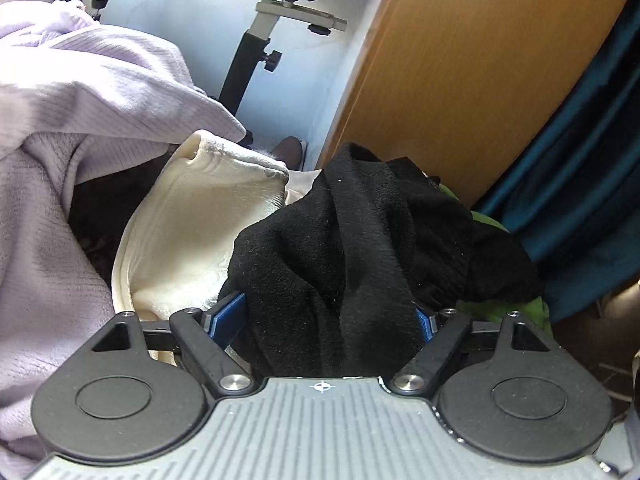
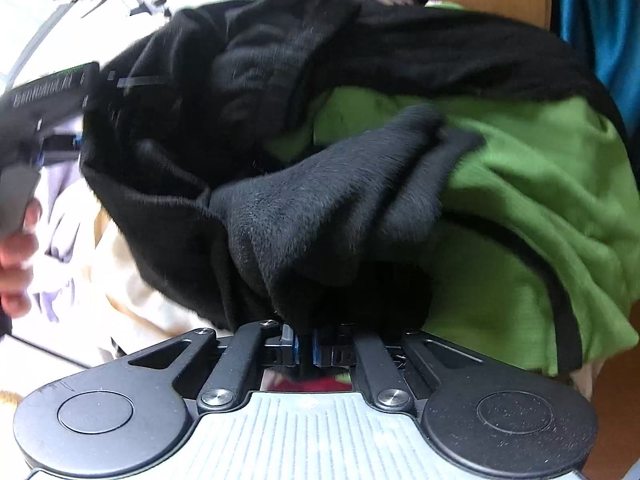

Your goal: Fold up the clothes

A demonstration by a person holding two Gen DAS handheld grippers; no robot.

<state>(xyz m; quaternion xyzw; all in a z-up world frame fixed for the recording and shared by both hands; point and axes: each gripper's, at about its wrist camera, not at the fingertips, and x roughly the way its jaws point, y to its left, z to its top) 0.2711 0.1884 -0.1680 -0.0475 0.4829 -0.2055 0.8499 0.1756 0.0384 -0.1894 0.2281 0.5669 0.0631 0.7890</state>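
In the left wrist view, the left hand-held gripper [image 1: 332,316] sits at 6 o'clock with its blue-padded fingers [image 1: 230,314] spread wide, a thick fold of the black fleece garment [image 1: 352,248] lying between them; the pads flank the cloth, but whether they press it I cannot tell. The black fleece rises from the gripper toward the centre. At 9 o'clock from it lies a cream garment [image 1: 188,232], touching its edge, and farther left a lilac knitted garment [image 1: 60,152] fills 9 to 11 o'clock. A strip of green garment [image 1: 504,304] peeks from under the black at 3 o'clock. Beyond, at 12 o'clock, stands an exercise bike [image 1: 256,48]; a wooden panel [image 1: 480,60] runs at 1 o'clock, and a teal curtain [image 1: 592,168] hangs at 3 o'clock.

In the right wrist view, the right hand-held gripper [image 2: 306,346] at 6 o'clock has its fingers nearly together, pinching an edge of the black fleece. The fleece bunches upward over the green garment, which spreads toward 3 o'clock. At 9 o'clock, a hand [image 2: 18,256] grips the other tool's handle.
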